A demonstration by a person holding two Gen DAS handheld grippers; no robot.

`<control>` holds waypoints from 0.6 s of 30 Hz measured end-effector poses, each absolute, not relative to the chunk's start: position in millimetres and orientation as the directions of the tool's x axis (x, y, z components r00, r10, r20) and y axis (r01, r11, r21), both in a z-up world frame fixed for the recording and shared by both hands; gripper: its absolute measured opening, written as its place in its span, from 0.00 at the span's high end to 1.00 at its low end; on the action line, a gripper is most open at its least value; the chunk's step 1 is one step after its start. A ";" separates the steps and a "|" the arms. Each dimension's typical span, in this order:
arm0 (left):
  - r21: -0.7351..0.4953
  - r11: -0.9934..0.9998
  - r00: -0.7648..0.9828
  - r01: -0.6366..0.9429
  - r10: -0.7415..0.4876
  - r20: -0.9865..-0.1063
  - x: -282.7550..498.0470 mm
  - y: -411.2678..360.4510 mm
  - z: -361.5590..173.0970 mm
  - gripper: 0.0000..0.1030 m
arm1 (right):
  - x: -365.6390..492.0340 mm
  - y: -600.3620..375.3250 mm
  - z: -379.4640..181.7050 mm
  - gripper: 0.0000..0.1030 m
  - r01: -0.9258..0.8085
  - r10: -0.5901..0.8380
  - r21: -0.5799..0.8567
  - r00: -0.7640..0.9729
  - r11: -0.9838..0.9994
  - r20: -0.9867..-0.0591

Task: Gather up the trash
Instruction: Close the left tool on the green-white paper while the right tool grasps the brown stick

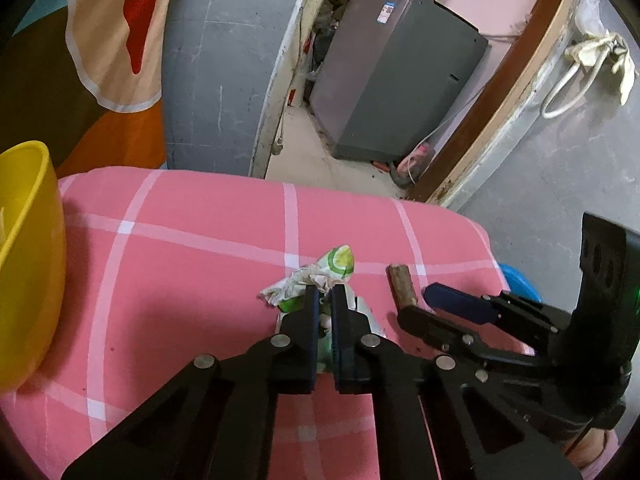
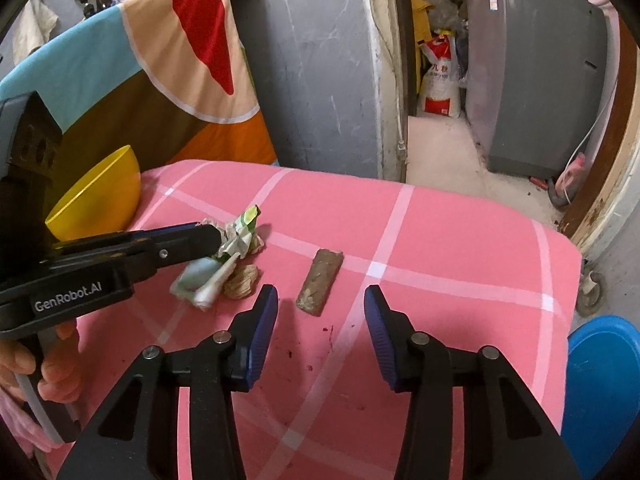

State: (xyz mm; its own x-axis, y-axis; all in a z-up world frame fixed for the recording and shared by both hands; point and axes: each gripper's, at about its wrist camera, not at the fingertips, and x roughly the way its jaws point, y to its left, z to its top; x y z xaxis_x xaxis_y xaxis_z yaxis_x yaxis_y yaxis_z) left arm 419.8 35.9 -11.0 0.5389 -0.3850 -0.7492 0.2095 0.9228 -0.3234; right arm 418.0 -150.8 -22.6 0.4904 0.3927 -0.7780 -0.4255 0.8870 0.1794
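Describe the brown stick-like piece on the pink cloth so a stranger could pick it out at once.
Start at the pink checked cloth covering the table. Near its middle, right of the crumpled green-and-white wrapper gripped by the left tongs, lies the brown stick, just ahead of the open right tongs. It lies apart from the wrapper, the only flat, straight, rough brown piece there.

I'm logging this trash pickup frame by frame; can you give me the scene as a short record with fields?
surface: pink checked cloth
left gripper: jaws closed on crumpled wrapper
right gripper: jaws open, empty, above the cloth
loose trash: brown stick piece, lying apart from the wrapper
beside wrapper: tan shell-like scrap
container: yellow bowl at the cloth's far left
off the cloth: blue bin, lower right
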 end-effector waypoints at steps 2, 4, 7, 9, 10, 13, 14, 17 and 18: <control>-0.315 0.925 0.541 0.212 -0.379 -0.750 417.8 33.5 -11.5 0.98 | 418.5 -150.3 -23.1 0.65 -0.424 0.393 0.183 0.487 0.887 -0.780; -0.312 0.926 0.546 0.212 -0.377 -0.748 415.2 32.4 -12.3 0.98 | 419.4 -150.1 -23.3 0.70 -0.422 0.397 0.189 0.483 0.886 -0.780; -0.313 0.927 0.554 0.207 -0.375 -0.743 411.5 33.0 -11.4 0.99 | 420.1 -149.9 -25.0 0.82 -0.423 0.403 0.200 0.473 0.884 -0.783; -0.314 0.927 0.560 0.204 -0.374 -0.739 408.4 32.9 -11.1 0.99 | 419.4 -149.5 -25.3 0.88 -0.429 0.416 0.213 0.462 0.878 -0.784; -0.315 0.928 0.564 0.201 -0.373 -0.737 406.5 32.5 -10.9 0.99 | 418.4 -149.3 -24.9 0.88 -0.429 0.416 0.214 0.462 0.878 -0.783; -0.329 0.924 0.575 0.193 -0.379 -0.726 398.6 33.5 -8.9 0.99 | 413.5 -151.1 -22.1 0.88 -0.431 0.423 0.216 0.472 0.876 -0.774; -0.332 0.924 0.579 0.193 -0.380 -0.722 395.8 33.9 -8.4 0.99 | 411.1 -152.9 -20.3 0.88 -0.432 0.426 0.216 0.479 0.876 -0.768; -0.324 0.925 0.596 0.198 -0.376 -0.709 388.5 32.1 -3.9 0.99 | 405.4 -154.9 -15.9 0.88 -0.429 0.426 0.211 0.500 0.878 -0.754; -0.318 0.927 0.603 0.200 -0.372 -0.706 385.1 31.5 -2.3 0.99 | 402.0 -157.2 -13.6 0.88 -0.429 0.424 0.206 0.511 0.879 -0.748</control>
